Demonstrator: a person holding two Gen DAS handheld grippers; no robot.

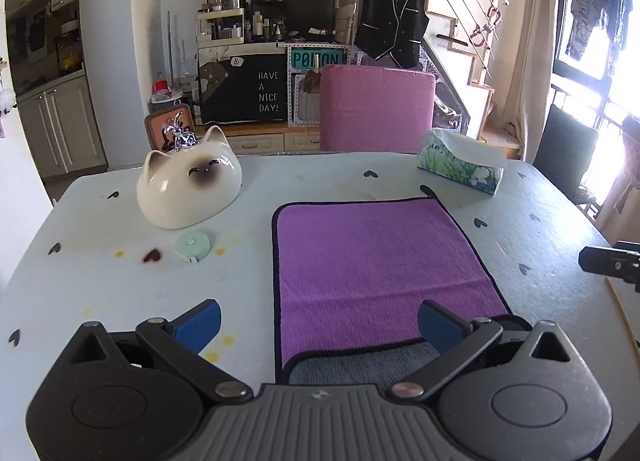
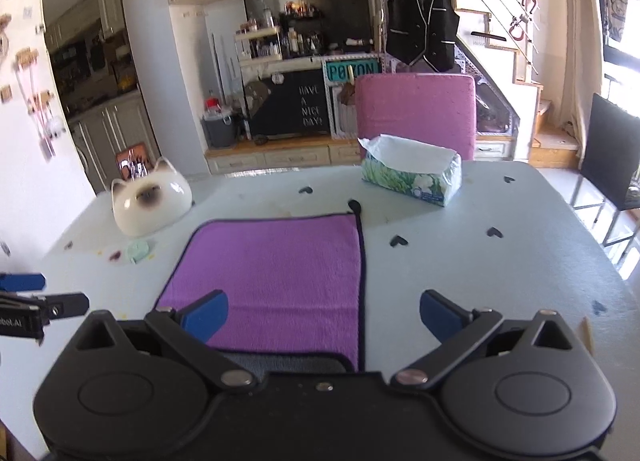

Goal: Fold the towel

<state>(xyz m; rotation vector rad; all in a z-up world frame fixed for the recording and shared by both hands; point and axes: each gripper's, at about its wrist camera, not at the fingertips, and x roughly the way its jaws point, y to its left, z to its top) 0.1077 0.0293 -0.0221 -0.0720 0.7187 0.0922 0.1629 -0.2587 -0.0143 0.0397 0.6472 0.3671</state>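
Note:
A purple towel (image 1: 372, 261) with a dark border lies flat on the white table, folded over so its grey underside (image 1: 360, 365) shows at the near edge. It also shows in the right wrist view (image 2: 276, 281). My left gripper (image 1: 318, 321) is open and empty above the towel's near left corner. My right gripper (image 2: 324, 317) is open and empty above the towel's near right corner. The right gripper's tip shows at the right edge of the left wrist view (image 1: 608, 263), and the left gripper shows at the left edge of the right wrist view (image 2: 36, 309).
A white cat-shaped ceramic bowl (image 1: 188, 185) stands at the far left, with a pale green tape measure (image 1: 194, 245) in front of it. A tissue pack (image 1: 460, 165) lies at the far right. A pink chair (image 1: 376, 109) stands behind the table (image 1: 100, 281).

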